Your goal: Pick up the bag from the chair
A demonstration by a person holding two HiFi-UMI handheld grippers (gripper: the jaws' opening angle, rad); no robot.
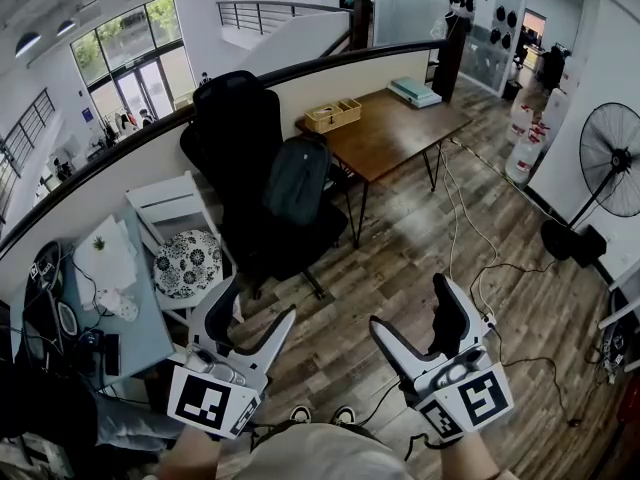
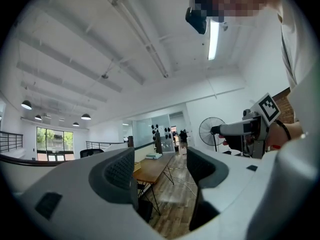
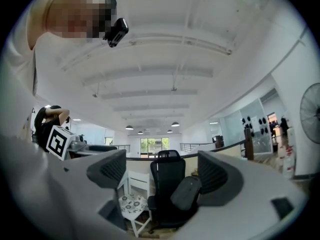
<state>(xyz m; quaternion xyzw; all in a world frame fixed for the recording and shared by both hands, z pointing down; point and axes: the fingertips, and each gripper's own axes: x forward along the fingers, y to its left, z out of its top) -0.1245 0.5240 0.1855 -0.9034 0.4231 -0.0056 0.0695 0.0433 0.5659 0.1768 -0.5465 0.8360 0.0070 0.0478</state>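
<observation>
Approach: I am holding left gripper (image 1: 258, 300) and right gripper (image 1: 410, 303) wide open, empty, well apart from bag (image 1: 297, 180) at chair (image 1: 238, 118) seat's right edge; next, reaching forward.

In the head view the bag (image 1: 297, 180) covers part of the black chair (image 1: 240, 128), both its back and its seat, so how it rests there cannot be told. The fan (image 1: 612, 158) is cut by the right edge, and the desk (image 1: 140, 308) runs out at the left edge. What lies in the basket (image 1: 333, 115) on the table (image 1: 400, 128) is too small to tell. In the right gripper view the right gripper (image 3: 162, 171) hides the lower side of the bag behind one jaw, and the other jaw covers one side of the white chair (image 3: 131, 204).
</observation>
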